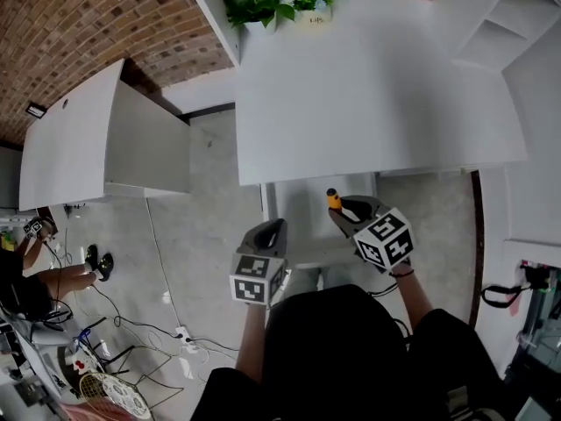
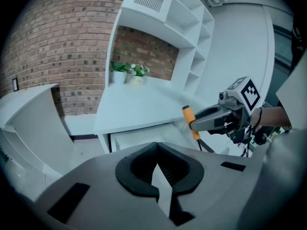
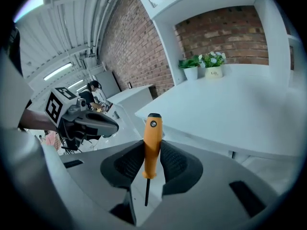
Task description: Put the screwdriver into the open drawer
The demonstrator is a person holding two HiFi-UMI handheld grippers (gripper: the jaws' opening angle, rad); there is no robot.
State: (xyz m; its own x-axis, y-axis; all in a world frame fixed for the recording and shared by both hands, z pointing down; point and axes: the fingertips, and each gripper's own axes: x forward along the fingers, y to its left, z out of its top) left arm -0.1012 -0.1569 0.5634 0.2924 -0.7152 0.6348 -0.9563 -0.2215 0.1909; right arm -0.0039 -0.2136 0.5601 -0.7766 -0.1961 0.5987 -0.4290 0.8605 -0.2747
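Observation:
The screwdriver (image 1: 333, 200) has an orange handle and a thin dark shaft. My right gripper (image 1: 344, 210) is shut on its handle, which stands up between the pads (image 3: 175, 162) with the shaft pointing back toward the camera. It hangs over the open white drawer (image 1: 302, 202) under the front edge of the desk. The left gripper view shows the screwdriver (image 2: 190, 121) in the right gripper (image 2: 195, 123) above the drawer (image 2: 139, 139). My left gripper (image 1: 273, 228) hovers at the drawer's left front, its tips together with nothing between them (image 2: 157, 150).
A white desk (image 1: 368, 103) bears potted plants (image 1: 263, 3) at its far edge. A white side counter (image 1: 70, 139) stands to the left and white shelves (image 1: 500, 24) to the right. Cables (image 1: 131, 340) lie on the floor near a seated person (image 1: 26, 283).

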